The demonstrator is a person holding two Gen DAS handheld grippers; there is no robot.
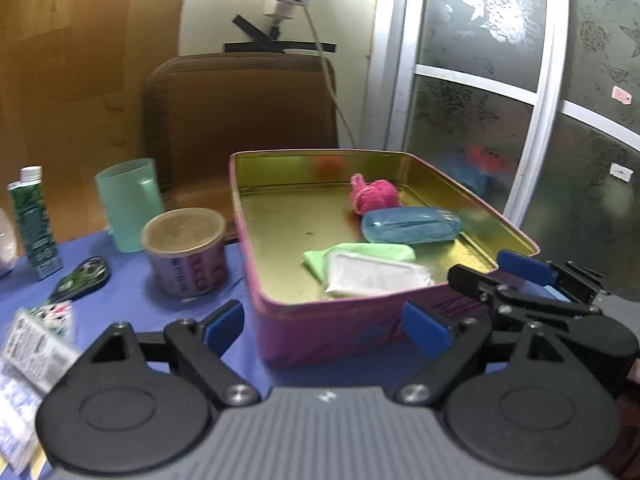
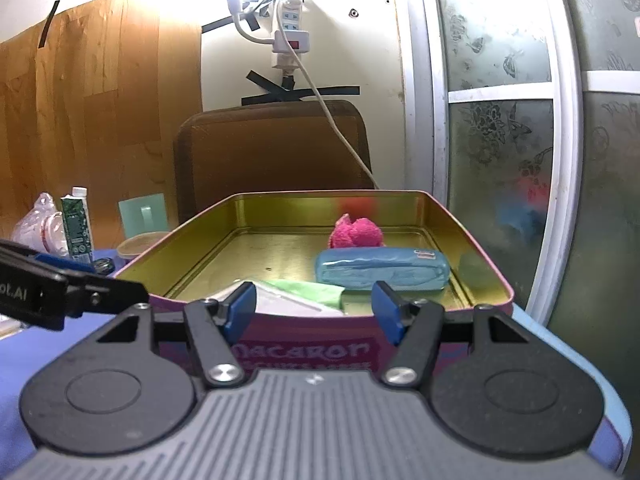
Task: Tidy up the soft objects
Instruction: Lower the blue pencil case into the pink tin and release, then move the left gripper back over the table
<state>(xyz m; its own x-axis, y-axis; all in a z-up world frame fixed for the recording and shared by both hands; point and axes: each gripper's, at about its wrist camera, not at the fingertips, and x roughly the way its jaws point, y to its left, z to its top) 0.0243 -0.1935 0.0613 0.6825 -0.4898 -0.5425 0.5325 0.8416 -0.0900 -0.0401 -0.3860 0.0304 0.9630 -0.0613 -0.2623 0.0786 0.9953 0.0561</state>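
- The counter (image 1: pixel 128 292) wears a blue cloth; behind it stand a brown chair (image 1: pixel 240 120), a wood-panelled wall and frosted glass doors.
- Just ahead of both claws sits a pink tin (image 2: pixel 472 240) lettered "Macaron", holding a pink knitted toy (image 2: pixel 356 234), a blue pouch (image 2: pixel 380 270), a green cloth (image 1: pixel 360 250) and a white packet (image 1: pixel 376 276).
- The left claw (image 1: pixel 324 326) gapes wide and empty.
- The right claw (image 2: pixel 314 308) is parted, gripping nothing.
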